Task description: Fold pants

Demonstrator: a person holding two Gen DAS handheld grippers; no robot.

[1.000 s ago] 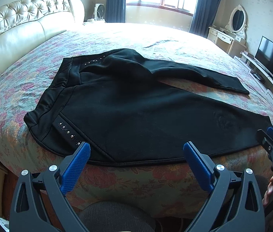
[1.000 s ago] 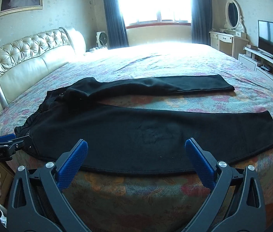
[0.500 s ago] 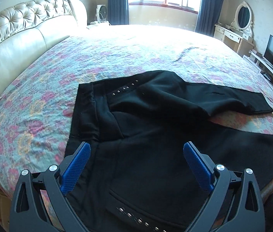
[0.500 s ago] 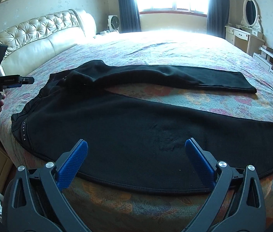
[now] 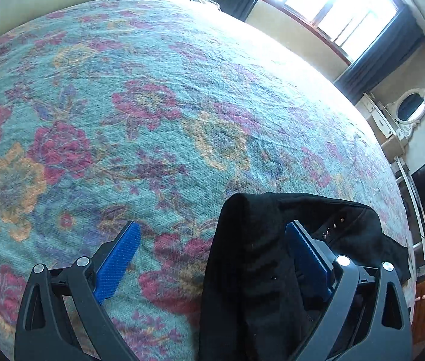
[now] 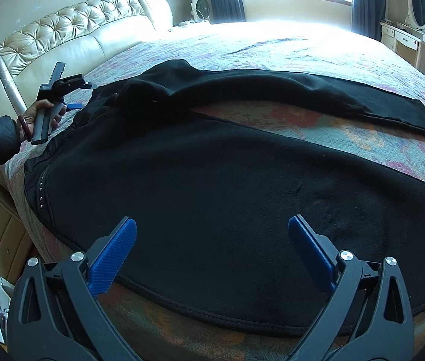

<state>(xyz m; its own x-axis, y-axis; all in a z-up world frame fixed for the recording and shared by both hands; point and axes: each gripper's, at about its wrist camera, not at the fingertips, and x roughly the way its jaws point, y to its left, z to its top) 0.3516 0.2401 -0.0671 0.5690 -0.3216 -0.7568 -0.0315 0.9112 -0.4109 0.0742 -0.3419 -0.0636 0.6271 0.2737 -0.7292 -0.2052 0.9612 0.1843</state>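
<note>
- On the bed (image 6: 317, 45), the black pants (image 6: 212, 180) lie spread out, with the waist at the left, one leg along the near edge and the other leg angled away toward the far right.
- At the far left corner of the waist, the left gripper (image 5: 212, 240) is spread wide, and a raised fold of the waistband sits between its fingers, against the right pad (image 5: 308, 255). The left pad (image 5: 116, 258) touches only the bedspread (image 5: 122, 105).
- The right gripper (image 6: 212, 240) is also spread and hovers over the near leg, holding nothing.
- Risk: if the left gripper closes as it stands, it may catch only one layer or a thin edge, and the cloth can slip out during the lift.
- Risk: the left pad is low on the bedspread, so closing may pinch the bedspread together with the pants.
- Risk: the far leg is bunched near the crotch (image 6: 152, 93), so a fold made now probably comes out crooked.
- Risk: the near leg reaches the bed edge, so a pull toward the far side with the right gripper idle may drag it unevenly.
</note>
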